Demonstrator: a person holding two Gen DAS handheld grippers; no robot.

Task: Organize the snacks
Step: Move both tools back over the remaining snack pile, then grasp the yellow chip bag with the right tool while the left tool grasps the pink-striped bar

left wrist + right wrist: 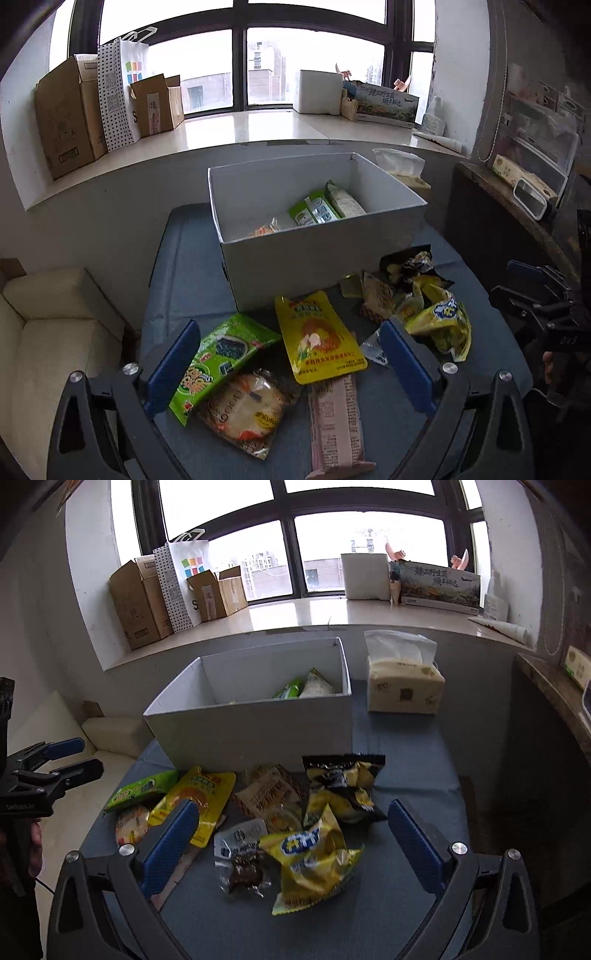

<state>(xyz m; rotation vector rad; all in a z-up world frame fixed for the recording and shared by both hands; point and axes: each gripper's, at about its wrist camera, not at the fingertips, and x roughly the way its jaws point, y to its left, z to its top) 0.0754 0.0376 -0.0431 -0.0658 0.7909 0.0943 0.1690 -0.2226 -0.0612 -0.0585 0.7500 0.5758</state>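
Note:
An open white box [317, 258] stands at the back of the blue table and holds a few green and white packets [314, 212]. Loose snacks lie in front of it. My left gripper [290, 326] is open over a green seaweed pack [218, 358], a yellow pouch [317, 339], a clear cake pack [247, 410] and a pink bar [336, 417]. My right gripper [293, 806] is open over a crumpled yellow bag [314, 864], a clear pack of dark snack [243, 864] and a black-and-yellow bag [347, 782]. Neither gripper touches or holds anything.
A tissue pack [404, 686] stands to the right of the white box [255, 731]. Cardboard boxes [66, 118] and a paper bag line the window sill behind. A cream sofa [55, 332] is at the left and a dark shelf [498, 221] at the right.

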